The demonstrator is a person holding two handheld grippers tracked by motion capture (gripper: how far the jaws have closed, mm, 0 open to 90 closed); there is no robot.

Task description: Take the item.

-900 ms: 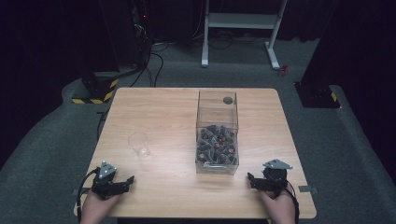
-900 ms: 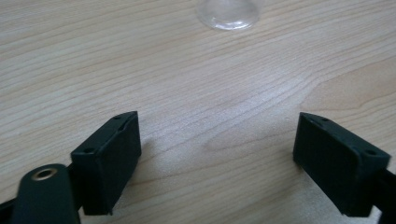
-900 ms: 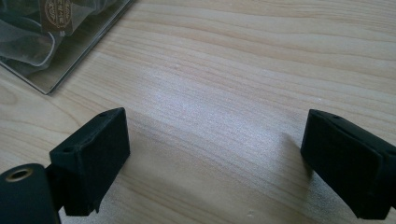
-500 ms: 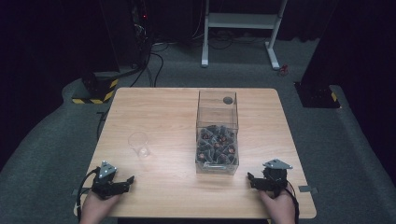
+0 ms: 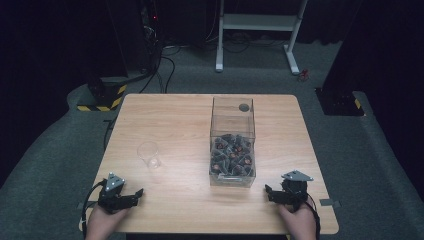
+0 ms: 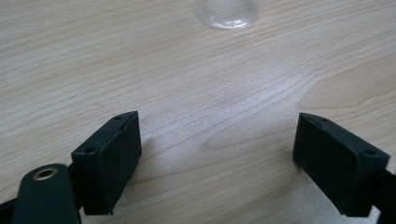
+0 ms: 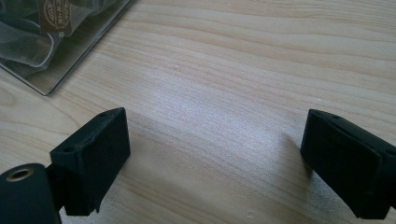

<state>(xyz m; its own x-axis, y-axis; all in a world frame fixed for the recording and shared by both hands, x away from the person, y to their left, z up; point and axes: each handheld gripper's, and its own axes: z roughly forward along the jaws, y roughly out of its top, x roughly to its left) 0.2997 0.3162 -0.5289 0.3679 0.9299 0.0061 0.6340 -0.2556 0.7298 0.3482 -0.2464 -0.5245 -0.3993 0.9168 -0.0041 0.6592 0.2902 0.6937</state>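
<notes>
1. Two grippers rest at the lower edge of the wooden counter in the high view: the left gripper at lower left of the frame, the right gripper at lower right, each held in a hand.
2. Left gripper, own view: jaws spread wide and released, bare wood between them; the base of the clear cup shows at the top edge of the frame.
3. Right gripper, own view: jaws likewise spread and released, nothing between them; a corner of the clear box sits at upper left of the frame.
4. Clear cup: upright, left of centre in the high view, near the left gripper but apart from it.
5. Clear box: at centre, tall and open-topped, its lower part holding a heap of small dark wrapped packets; near the right gripper, not touching it.
</notes>
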